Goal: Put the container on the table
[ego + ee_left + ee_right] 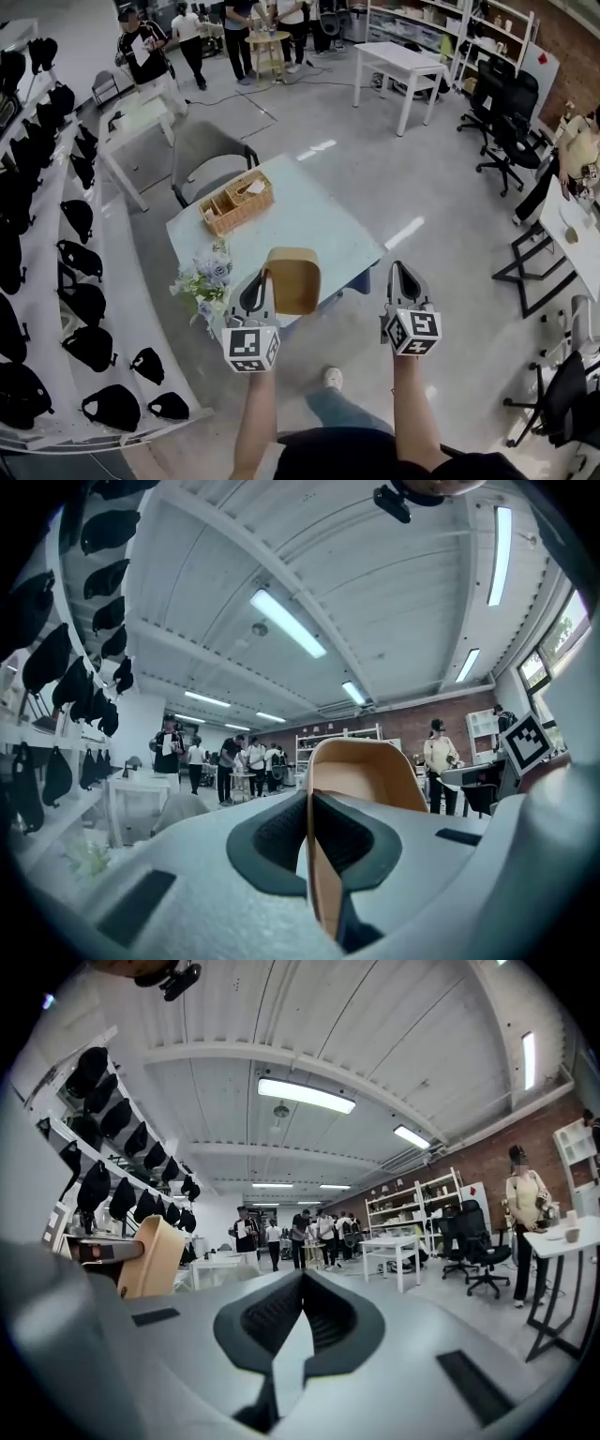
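Pale table (319,225): wicker basket (234,217), flowers (208,277); grey floor (375,159); shelves (141,309) left

Left side first: white shelving (120,281) runs near to far, lined with black bags or caps (89,347), hard to tell which. In the middle sits a wicker basket (236,201) with compartments, and nearer and to its left, a bunch of pale flowers (208,281). Just beyond the basket, a grey chair (208,155). Far off, a group of people (239,28) stands around. To the far right there's a white table (403,66), black office chairs (506,117) and a brick wall (487,1162). Overhead, strip lights (288,622) glow.
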